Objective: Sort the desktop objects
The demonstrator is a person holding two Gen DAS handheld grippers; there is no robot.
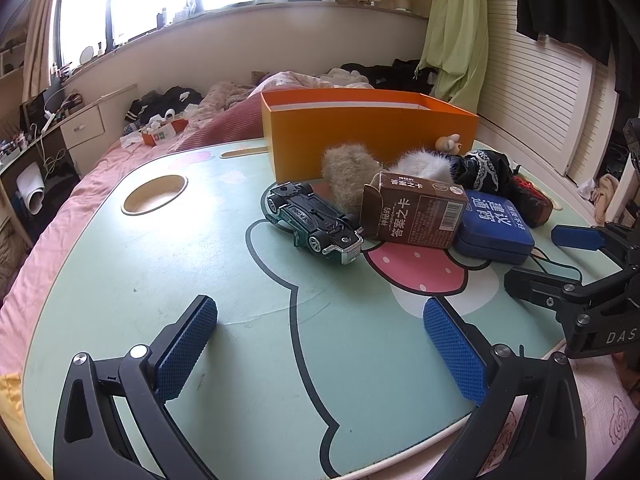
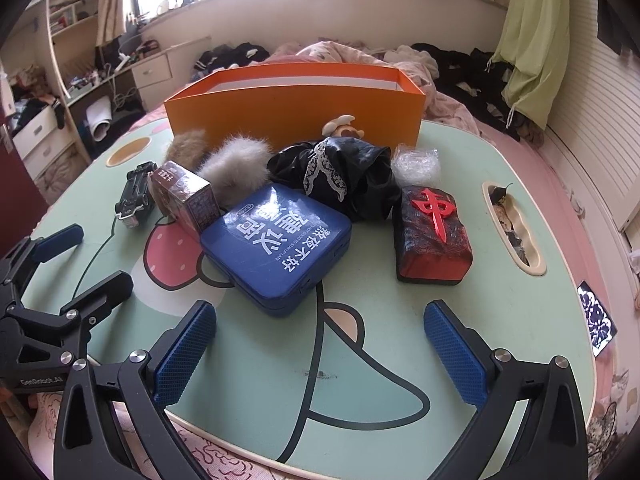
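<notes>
A cluttered bedroom with a pink-covered bed (image 1: 100, 176) and bright windows lies behind a mint-green lap table printed with a cartoon figure (image 1: 200, 264), and on it the things to sort are bunched near the middle. At the back stands an open orange cardboard box (image 2: 296, 104), its front wall just behind the pile. Before it lie two furry pompoms, one brown (image 1: 350, 172) and one pale grey (image 2: 236, 168), beside a crumpled black cloth with white lace trim (image 2: 340, 172) and a small beige figurine (image 2: 344, 126) touching the box. Nearer the front, a brown card carton with Chinese lettering (image 1: 416, 216) rests against a flat blue tin (image 2: 276, 244), with a dark green toy car lying upside down (image 1: 316, 222) on the carton's far side. A black-and-red mahjong-tile block (image 2: 432, 236) sits apart from the tin, a wad of clear wrap (image 2: 416, 164) behind it. The left gripper (image 1: 320, 344) hangs over bare tabletop with its blue pads spread wide, holding nothing; the right gripper (image 2: 320, 344) likewise stands fully apart and empty, just short of the tin.
</notes>
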